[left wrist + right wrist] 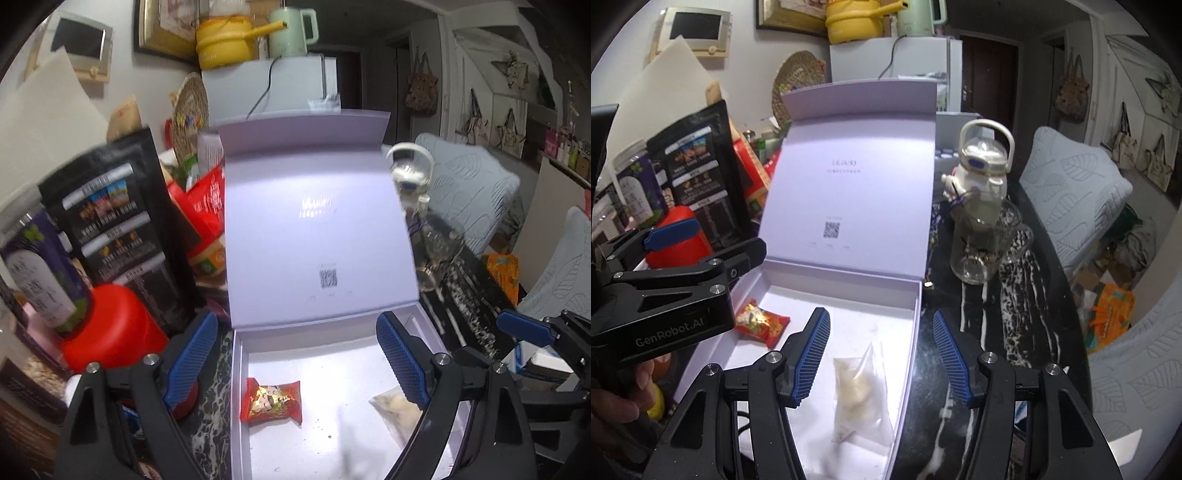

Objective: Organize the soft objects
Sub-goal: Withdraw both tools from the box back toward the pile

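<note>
An open white box (pixel 332 343) (pixel 849 288) lies on the dark marbled table, its lid standing upright behind it. Inside lie a red snack packet (pixel 272 402) (pixel 761 322) at the left and a clear bag of pale dumpling-like pieces (pixel 397 406) (pixel 858 391) at the right. My left gripper (pixel 297 354) hangs open and empty above the box, over the red packet side. My right gripper (pixel 881 354) is open and empty above the clear bag. Each gripper also shows in the other's view: the right (pixel 535 332) and the left (pixel 676 254).
A glass pitcher (pixel 986 243) and a white bottle with a handle (pixel 982 166) stand right of the box. A red container (pixel 118 325), a black pouch (pixel 122 221) and a purple-labelled jar (pixel 40 269) crowd the left. Cushioned chairs (pixel 1075 192) stand beyond the table edge.
</note>
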`<state>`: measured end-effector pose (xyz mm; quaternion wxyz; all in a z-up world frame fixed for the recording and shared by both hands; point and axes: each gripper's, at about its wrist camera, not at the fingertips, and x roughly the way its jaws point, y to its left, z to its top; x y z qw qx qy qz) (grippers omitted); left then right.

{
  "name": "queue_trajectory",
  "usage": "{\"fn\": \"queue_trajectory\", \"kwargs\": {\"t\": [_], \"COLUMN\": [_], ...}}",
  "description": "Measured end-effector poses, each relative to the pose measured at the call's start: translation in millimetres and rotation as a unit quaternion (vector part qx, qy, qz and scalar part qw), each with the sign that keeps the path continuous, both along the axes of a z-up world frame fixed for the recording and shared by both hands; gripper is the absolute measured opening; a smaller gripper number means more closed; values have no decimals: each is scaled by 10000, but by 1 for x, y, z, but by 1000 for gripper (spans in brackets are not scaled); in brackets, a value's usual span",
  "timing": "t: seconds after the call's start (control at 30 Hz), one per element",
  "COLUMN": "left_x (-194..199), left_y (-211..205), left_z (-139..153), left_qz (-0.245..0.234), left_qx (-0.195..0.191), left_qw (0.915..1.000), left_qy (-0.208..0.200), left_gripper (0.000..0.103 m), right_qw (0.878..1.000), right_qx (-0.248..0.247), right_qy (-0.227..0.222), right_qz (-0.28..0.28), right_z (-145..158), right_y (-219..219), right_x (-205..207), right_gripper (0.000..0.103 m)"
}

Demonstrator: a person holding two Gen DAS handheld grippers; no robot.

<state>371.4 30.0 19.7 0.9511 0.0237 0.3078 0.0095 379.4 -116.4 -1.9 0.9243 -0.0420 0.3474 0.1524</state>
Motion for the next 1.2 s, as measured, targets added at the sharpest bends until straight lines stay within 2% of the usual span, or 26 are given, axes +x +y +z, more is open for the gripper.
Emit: {"fn": "queue_trajectory", "kwargs": {"t": [0.17,0.53,0.67,0.97,1.2], "left_x": [-23,-89,-121,-183,-218], "left_y": [2,12,18,25,32], "left_z": [20,47,56,58,46], "left_qz": [24,-194,-190,-326,-435], "left_qx": [-89,-226,-294,-267,-499], "left_qw": [9995,9987,9980,9970,9965], "left_qy": [-296,-423,-533,-643,-506], "left_gripper": [89,89,89,89,89], "right_qw": [9994,9947,9932,9900,9903], "right_qx": [107,414,352,370,383], "right_qy": [-328,-849,-1010,-1198,-1113], "right_qz": [25,398,458,643,734], "right_z": [21,58,65,68,57], "right_y": [-1,-1,-1,-2,2], "right_x": [-19,-86,-115,-176,-211], "right_gripper": [58,62,62,66,67]}}
